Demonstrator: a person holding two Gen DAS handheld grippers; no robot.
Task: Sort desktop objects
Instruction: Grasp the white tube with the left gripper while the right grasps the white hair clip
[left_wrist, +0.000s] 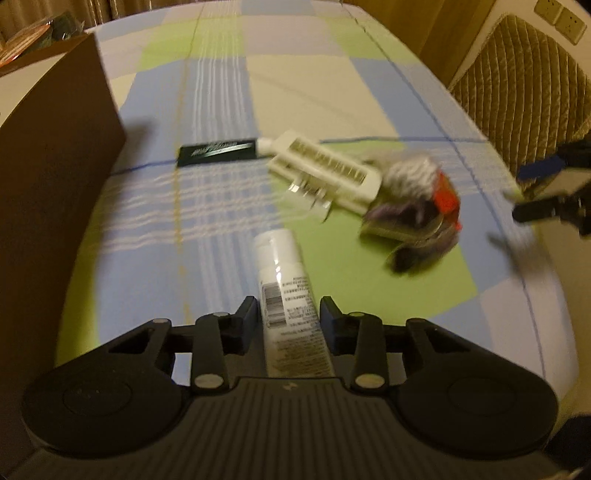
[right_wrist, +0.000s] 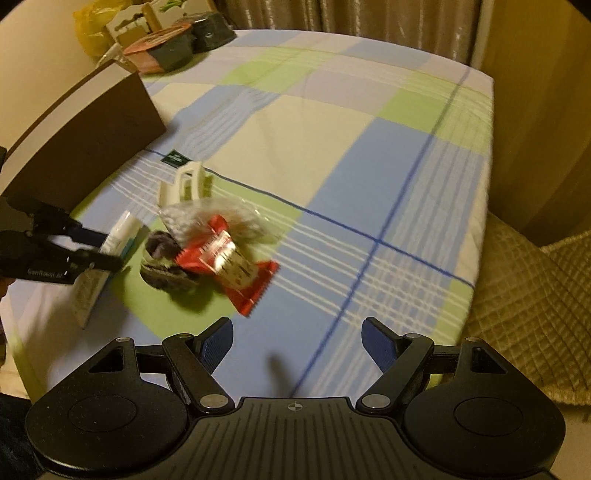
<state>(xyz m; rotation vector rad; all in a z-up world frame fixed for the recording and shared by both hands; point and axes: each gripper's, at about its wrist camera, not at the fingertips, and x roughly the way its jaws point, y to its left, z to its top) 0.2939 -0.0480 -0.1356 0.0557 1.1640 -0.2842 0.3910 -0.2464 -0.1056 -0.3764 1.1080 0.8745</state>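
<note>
1. A white tube is held by the left hand-held gripper; the fingers are closed most of the way against its sides, and the tube's long axis runs straight ahead along the fingers, cap end pointing away.
2. The brown box stands to the left of that gripper and slightly ahead, its near wall close by; judged from the task, a swing to the left is what the tube's sorting would call for.
3. The right hand-held gripper is seen wide open and empty, above the checked cloth of the bench.
4. The remaining pile lies ahead and to the left of the right gripper: a red packet nearest, a dark bundle beside it, and a white comb-like piece beyond.
5. The pile is nearer to the right gripper than to the left.
6. A dark flat sachet lies further ahead of the left gripper, near the box.
</note>
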